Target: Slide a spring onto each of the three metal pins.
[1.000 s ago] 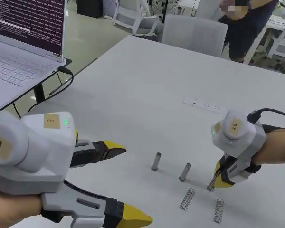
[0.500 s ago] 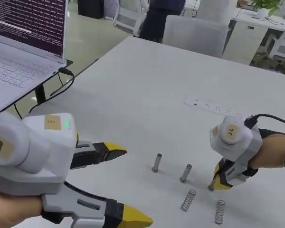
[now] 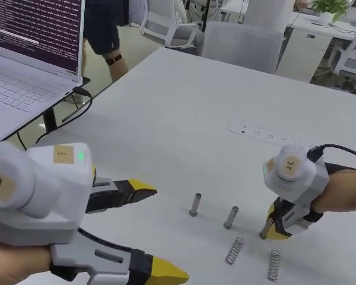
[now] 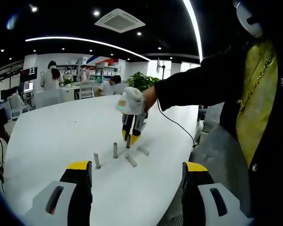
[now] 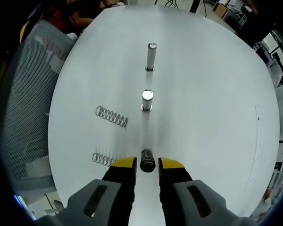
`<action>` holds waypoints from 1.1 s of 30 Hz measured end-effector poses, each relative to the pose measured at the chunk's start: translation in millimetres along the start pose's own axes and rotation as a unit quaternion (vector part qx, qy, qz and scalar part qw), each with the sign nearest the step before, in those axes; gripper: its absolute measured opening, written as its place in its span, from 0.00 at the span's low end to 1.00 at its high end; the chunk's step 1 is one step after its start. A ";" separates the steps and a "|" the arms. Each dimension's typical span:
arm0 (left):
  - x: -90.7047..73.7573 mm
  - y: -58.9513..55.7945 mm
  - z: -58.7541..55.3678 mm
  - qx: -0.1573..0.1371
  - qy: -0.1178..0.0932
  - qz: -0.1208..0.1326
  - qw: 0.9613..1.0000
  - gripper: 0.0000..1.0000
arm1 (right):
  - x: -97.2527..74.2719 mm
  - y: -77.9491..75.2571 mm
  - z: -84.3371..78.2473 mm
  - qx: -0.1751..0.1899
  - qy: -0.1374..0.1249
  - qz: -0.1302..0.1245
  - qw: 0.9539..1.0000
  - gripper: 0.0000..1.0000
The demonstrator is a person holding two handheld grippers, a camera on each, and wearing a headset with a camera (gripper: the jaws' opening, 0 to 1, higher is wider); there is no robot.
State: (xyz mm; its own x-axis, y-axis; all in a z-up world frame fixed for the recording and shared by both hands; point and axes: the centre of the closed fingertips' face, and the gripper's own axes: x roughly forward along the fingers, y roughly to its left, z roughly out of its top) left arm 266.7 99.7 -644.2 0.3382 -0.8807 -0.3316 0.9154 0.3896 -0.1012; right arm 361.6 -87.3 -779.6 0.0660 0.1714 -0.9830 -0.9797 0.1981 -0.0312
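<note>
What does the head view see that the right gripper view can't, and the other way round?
Head view: an open silver laptop, a white power strip and the left gripper. Right gripper view: a grey mesh chair and the coiled metal spring seen end-on between its jaws. Both: the white table, two bare metal pins, two loose springs lying flat and the right gripper.

Bright, even ceiling light, soft shadows; gripper views bend at edges.
</note>
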 end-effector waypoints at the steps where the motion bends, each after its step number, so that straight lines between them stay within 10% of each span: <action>1: 0.0 0.0 -0.1 0.000 0.001 0.000 1.000 0.75 | -1.0 -0.6 -0.9 0.003 -0.002 -0.001 1.000 0.16; 23: -1.3 -0.4 3.2 0.003 0.003 -0.002 1.000 0.74 | 3.4 4.3 -29.9 0.076 -0.024 -0.008 0.997 0.20; 33: 2.0 -3.6 5.6 0.006 0.002 -0.007 1.000 0.73 | -2.1 36.8 -40.4 0.083 -0.031 0.002 0.996 0.21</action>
State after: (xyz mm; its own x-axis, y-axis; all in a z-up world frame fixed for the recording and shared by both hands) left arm 265.3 95.0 -639.3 0.3245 -0.8849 -0.3342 0.9224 0.3742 -0.0952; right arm 317.8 -119.4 -785.9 0.0790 0.2302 -0.9699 -0.9356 0.3530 0.0076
